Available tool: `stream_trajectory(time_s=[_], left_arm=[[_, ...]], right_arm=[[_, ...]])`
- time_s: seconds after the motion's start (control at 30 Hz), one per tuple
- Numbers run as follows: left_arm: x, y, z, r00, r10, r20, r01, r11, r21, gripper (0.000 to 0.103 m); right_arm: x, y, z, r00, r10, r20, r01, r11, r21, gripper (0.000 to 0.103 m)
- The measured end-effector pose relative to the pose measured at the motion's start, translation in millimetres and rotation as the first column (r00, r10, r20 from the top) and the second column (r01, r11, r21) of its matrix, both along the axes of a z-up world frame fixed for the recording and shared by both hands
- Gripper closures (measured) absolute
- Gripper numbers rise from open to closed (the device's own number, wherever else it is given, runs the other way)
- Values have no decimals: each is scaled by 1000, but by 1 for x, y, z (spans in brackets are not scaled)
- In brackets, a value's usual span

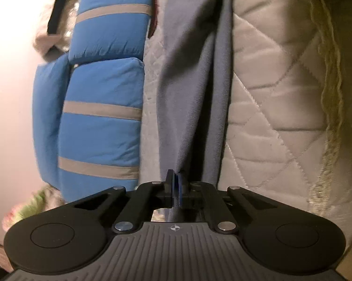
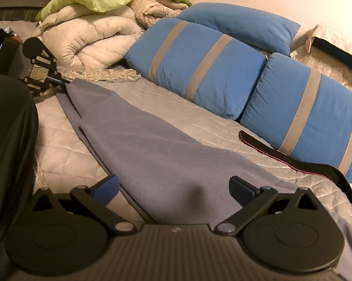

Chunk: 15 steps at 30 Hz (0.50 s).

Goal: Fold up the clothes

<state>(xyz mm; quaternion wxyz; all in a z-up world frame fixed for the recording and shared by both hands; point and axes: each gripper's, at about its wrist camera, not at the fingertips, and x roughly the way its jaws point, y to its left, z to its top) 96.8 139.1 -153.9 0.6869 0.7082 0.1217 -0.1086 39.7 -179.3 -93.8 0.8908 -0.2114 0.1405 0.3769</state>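
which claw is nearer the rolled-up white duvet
Left. The left claw, shut on the far corner of the grey-blue cloth, sits just below the duvet. The right claw is open over the cloth's near end.

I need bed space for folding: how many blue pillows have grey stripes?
2: one striped pillow behind the grey-blue cloth, the other to its right. More may be hidden.

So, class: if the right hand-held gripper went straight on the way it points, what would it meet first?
Probably the grey-blue garment lying on the quilted bed cover; the open right hand-held gripper points across it, though depth is unclear.
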Motion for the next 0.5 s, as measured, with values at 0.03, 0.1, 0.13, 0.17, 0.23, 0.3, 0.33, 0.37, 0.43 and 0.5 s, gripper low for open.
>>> stream_trajectory(time_s=[0.03,0.1,0.13,0.17,0.23,0.3,0.33,0.37,0.43,0.5], left_arm=[[-1,3,2,1000,0,3,0,1000,-11,100],[-5,8,7,1000,1,8,-1,999,-33,101],[-9,10,9,1000,5,7,-4,999,-48,101],[-12,12,11,1000,10,4,-10,998,-57,101],[-14,15,15,1000,19,-1,-19,997,-69,101],[-16,20,18,999,36,-11,-37,995,-93,101],[-16,21,19,999,40,-14,-41,994,-100,101],[-17,21,18,999,41,-18,-42,994,-100,101],[-16,20,16,999,43,-32,-46,994,-97,101],[-16,20,11,998,47,-43,-51,995,-89,100]], right_arm=[[0,0,0,1000,-2,-1,2,1000,-1,0],[1,0,-1,1000,-3,-2,3,1000,-2,0],[1,0,-1,1000,-3,-3,3,1000,-3,0],[0,1,-1,1000,-2,-3,2,1000,-4,0],[0,1,-1,1000,-1,-2,1,1000,-7,0],[0,1,-2,1000,0,-1,0,1000,-10,0],[0,1,-2,1000,0,-1,0,1000,-11,0],[0,2,-2,1000,0,-1,0,1000,-12,0],[0,2,-3,1000,-1,-3,1,1000,-12,0],[0,1,-1,1000,0,-5,0,1000,-13,0]])
